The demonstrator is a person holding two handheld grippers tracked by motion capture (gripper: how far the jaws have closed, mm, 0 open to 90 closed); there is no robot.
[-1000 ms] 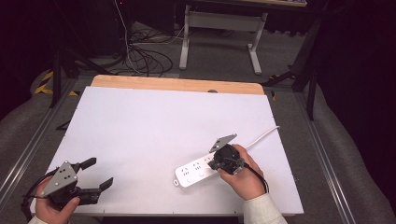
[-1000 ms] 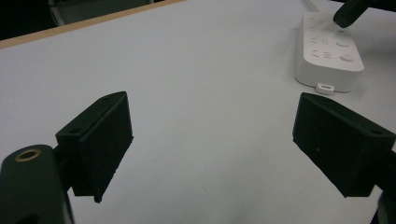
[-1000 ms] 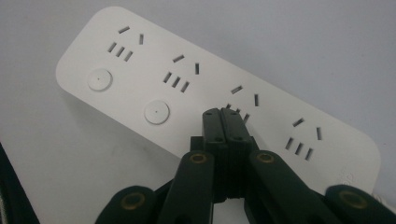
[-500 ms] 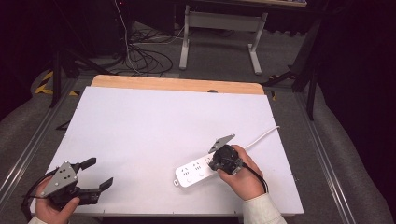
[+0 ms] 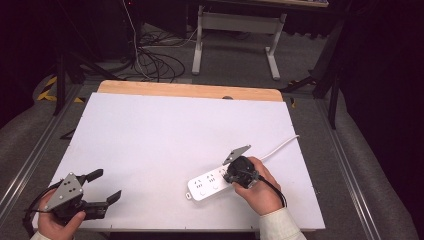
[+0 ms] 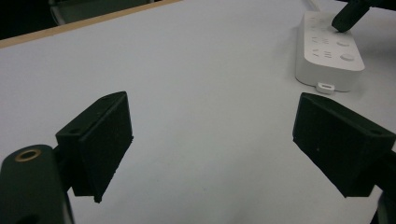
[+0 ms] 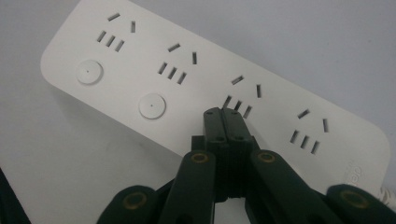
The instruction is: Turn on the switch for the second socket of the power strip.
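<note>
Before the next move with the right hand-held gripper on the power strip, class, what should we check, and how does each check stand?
1. Right hand-held gripper jaws closed together: ok, nothing is between them.
2. Tips over the power strip: ok, they sit by the third socket group, where a round button would be; cannot tell whether they press it.
3. The two visible round buttons unobstructed: ok.
4. Sockets free of plugs: ok, all four groups are empty.
5. Left hand-held gripper out of the way: ok, open near the table's front left corner.
6. Strip's cable lying loose: ok, it runs off the right edge of the table.
</note>
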